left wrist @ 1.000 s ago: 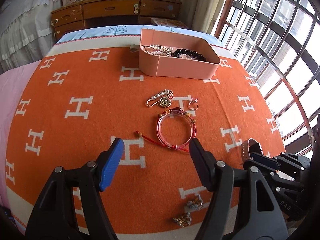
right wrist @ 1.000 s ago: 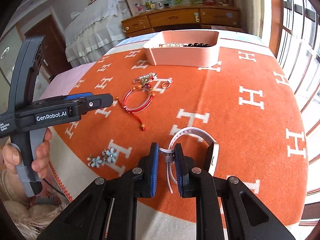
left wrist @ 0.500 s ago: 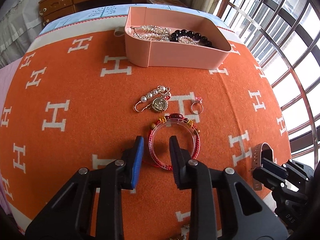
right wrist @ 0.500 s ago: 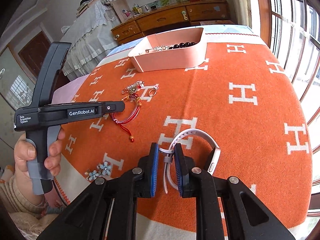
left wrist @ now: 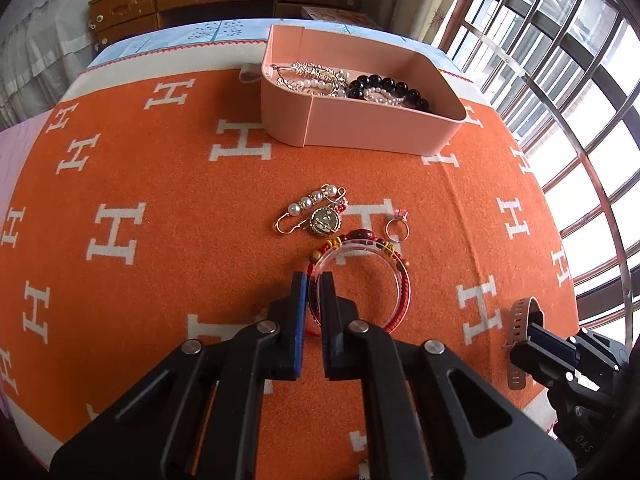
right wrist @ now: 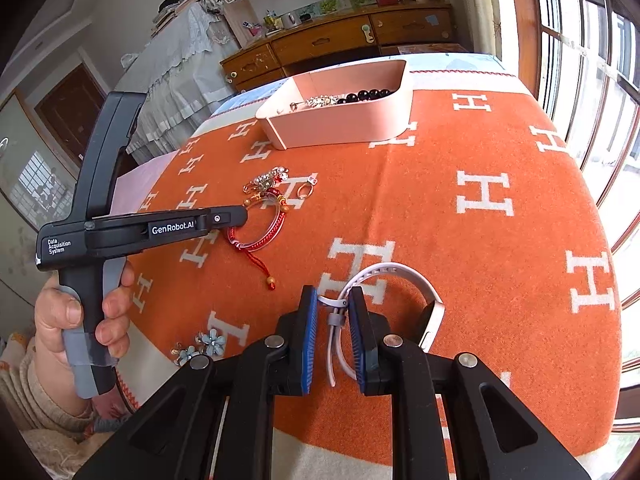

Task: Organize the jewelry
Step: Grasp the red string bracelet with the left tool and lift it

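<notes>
**Both grippers clamped on jewelry over the orange blanket**

The left gripper (left wrist: 314, 286) stood fully closed on the near-left rim of the red-and-clear bangle (left wrist: 362, 280), its two pads pinching the ring where the red cord ran alongside the clear band. The bangle lay flat on the orange blanket (left wrist: 160, 272) (the one patterned with white H shapes), its beaded end pointing toward the pink tray (left wrist: 360, 128). Just beyond the bangle lay a pearl pin with a round gold charm (left wrist: 316, 214), and beside that a small ring (left wrist: 397, 228) with a pink stone.

The right gripper (right wrist: 333, 312) was narrowly closed on the strap of a white watch (right wrist: 400, 292), the strap's loose tail and its grey keeper caught between the blue pads; the watch's body curved off to the right on the blanket. To its left, near the blanket's pale border, lay a pair of blue flower earrings (right wrist: 200, 346). A hand (right wrist: 80, 320) gripped the left gripper's handle.

The tray sat at the far side of the blanket, holding black beads (left wrist: 390, 88), pearls and gold chain pieces.
</notes>
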